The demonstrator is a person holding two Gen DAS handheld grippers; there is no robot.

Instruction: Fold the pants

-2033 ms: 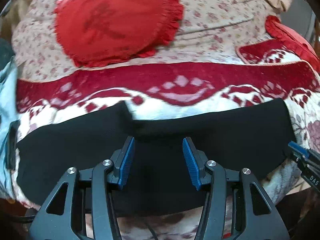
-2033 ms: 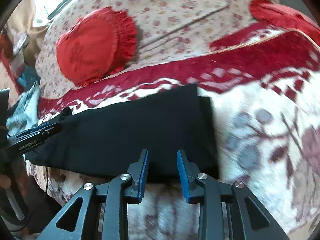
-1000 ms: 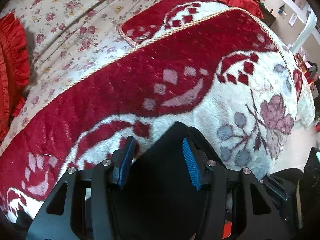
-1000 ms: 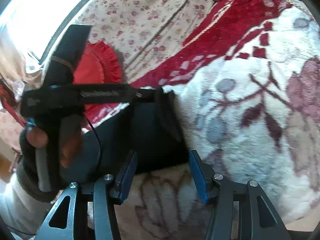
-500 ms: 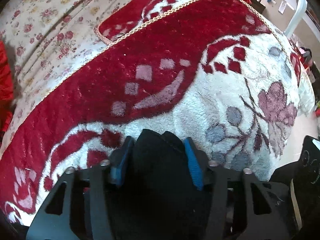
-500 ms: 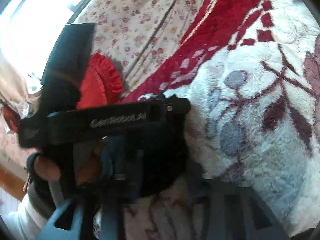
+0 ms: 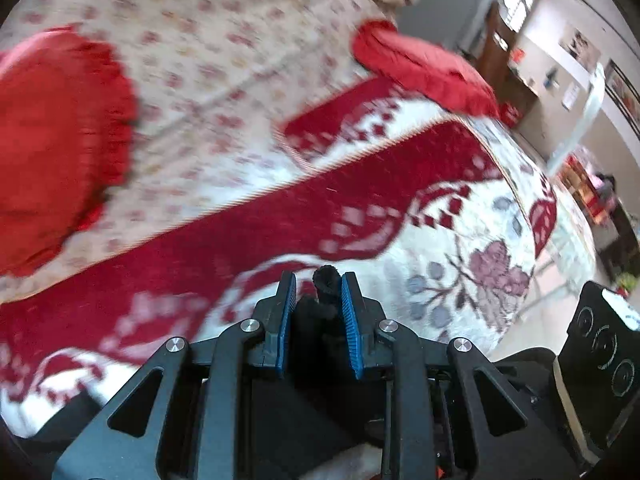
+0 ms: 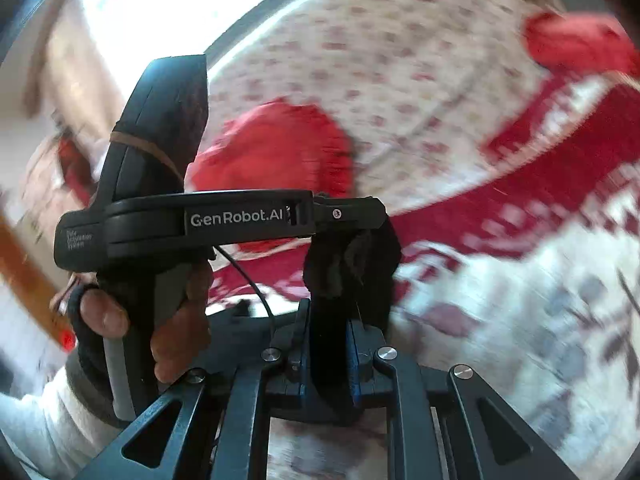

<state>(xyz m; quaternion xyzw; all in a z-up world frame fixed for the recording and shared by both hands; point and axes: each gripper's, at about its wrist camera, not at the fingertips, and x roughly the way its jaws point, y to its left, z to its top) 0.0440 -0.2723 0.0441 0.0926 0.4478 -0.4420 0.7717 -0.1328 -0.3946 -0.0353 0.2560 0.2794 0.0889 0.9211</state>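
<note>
The black pants (image 7: 325, 304) are pinched between the blue pads of my left gripper (image 7: 318, 312), which is shut on a bunched edge lifted off the red and white blanket (image 7: 360, 200). My right gripper (image 8: 328, 344) is shut on the same end of the pants (image 8: 352, 264), which hang bunched between its fingers. In the right wrist view the left gripper's black body (image 8: 224, 220) sits just ahead, side on, held by a gloved hand (image 8: 120, 312). Most of the pants are hidden below both grippers.
A round red frilled cushion (image 7: 52, 144) lies on the floral cover (image 7: 224, 40) at the far left. A second red cushion (image 7: 420, 64) lies at the back right. The bed's right edge drops to the floor (image 7: 560, 264), with room furniture beyond.
Both grippers have closed on the end of the pants and lifted it off the blanket. Both views have swung and are blurred by motion.
</note>
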